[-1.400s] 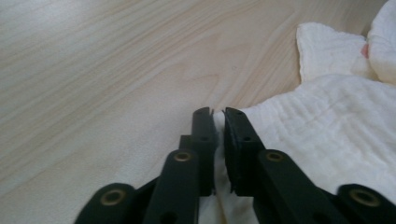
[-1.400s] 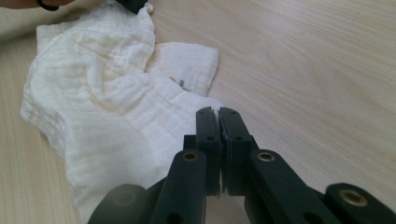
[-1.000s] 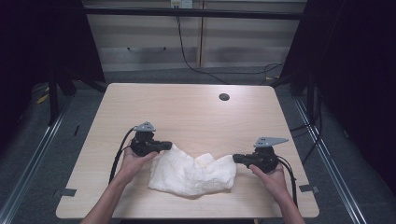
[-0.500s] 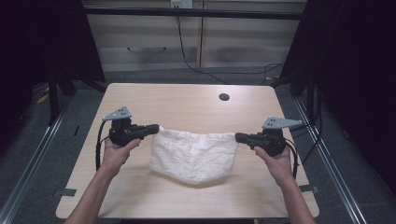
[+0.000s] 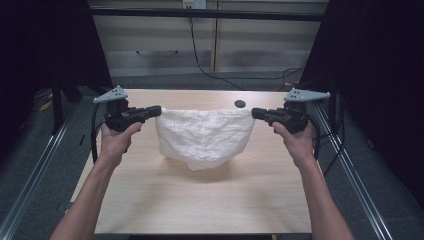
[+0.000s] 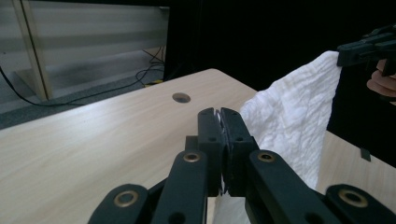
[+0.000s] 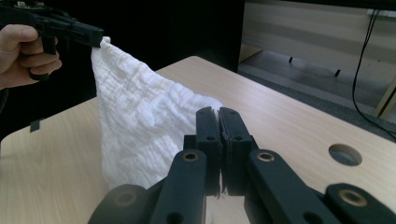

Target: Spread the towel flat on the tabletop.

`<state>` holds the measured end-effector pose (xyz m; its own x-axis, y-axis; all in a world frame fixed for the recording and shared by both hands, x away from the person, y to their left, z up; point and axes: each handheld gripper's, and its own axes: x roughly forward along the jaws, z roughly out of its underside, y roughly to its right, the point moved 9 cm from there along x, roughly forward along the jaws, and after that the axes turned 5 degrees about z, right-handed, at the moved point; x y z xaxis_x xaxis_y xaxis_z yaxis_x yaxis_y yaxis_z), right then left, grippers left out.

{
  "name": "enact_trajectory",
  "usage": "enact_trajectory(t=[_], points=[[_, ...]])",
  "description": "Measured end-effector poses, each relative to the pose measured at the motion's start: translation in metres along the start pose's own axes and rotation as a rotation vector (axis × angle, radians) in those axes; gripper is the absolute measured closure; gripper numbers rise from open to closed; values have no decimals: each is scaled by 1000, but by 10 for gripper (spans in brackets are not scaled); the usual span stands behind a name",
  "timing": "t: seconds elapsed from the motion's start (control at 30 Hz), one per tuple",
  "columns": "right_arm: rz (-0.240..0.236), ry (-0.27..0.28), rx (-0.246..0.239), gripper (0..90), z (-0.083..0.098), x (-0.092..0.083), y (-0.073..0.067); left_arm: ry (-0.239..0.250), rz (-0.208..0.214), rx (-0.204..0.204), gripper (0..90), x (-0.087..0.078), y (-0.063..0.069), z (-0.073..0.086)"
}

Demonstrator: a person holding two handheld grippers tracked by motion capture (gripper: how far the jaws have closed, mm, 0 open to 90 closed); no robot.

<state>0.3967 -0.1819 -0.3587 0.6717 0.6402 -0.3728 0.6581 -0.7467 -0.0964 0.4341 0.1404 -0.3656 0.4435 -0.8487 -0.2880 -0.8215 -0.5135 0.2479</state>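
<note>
Two grippers: left gripper (image 5: 156,110) and right gripper (image 5: 255,113) are clamped on the white cloth (image 5: 202,136), apparently at its corners.
Risk: a corner may be pulled free if stretched harder.

A white crinkled cloth (image 5: 204,136) hangs stretched by its two top corners above the table.

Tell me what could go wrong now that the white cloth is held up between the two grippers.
1. The left gripper and right gripper each pinch just a top corner of the cloth, so a corner might slip free if they pull farther apart.
2. The cloth's low middle hangs near the table; whether it touches is unclear, and it may drag or bunch if lowered unevenly.
</note>
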Motion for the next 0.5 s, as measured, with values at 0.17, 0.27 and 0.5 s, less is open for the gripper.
enact_trajectory(t=[0.17, 0.27, 0.5], points=[[8, 0, -7, 876, -23, 6, 7, 15, -29, 18, 882, -3, -7, -19], [20, -8, -12, 877, -36, 12, 15, 19, -55, 16, 882, -2, -18, -32], [51, -19, -15, 876, -68, 29, 35, 28, -94, 1, 882, 9, -41, -63]])
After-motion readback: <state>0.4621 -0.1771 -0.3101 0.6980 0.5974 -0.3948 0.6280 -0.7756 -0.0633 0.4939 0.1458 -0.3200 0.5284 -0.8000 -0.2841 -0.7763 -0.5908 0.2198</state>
